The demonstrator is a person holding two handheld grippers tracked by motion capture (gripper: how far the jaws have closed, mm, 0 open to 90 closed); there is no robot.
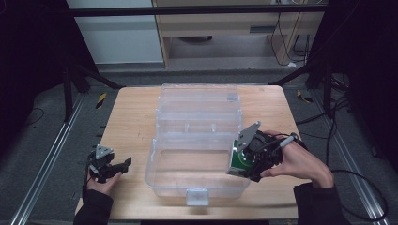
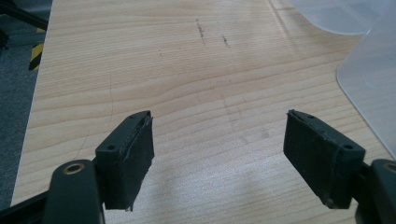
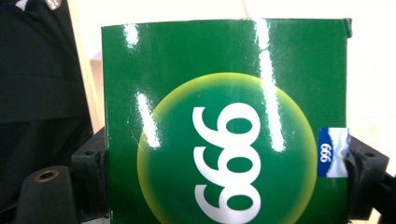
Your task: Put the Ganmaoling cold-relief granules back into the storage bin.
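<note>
A clear plastic storage box [image 1: 197,180] lies open in the middle of the wooden table [image 1: 131,122], its lid [image 1: 199,101] folded back behind it. My right gripper [image 1: 244,161] is shut on a glossy green box [image 3: 224,121] marked 999 and holds it at the clear box's right rim, above the edge. The green box [image 1: 237,160] sits between both jaws in the right gripper view. My left gripper [image 1: 117,168] hovers open over bare wood near the table's front left. Nothing is between its pads [image 2: 133,156].
A corner of the clear box [image 2: 369,74] shows at the right of the left gripper view. Metal floor rails [image 1: 47,164] run along both sides of the table. Dark stands and cables [image 1: 328,89] surround it, and a wooden cabinet [image 1: 225,28] stands behind.
</note>
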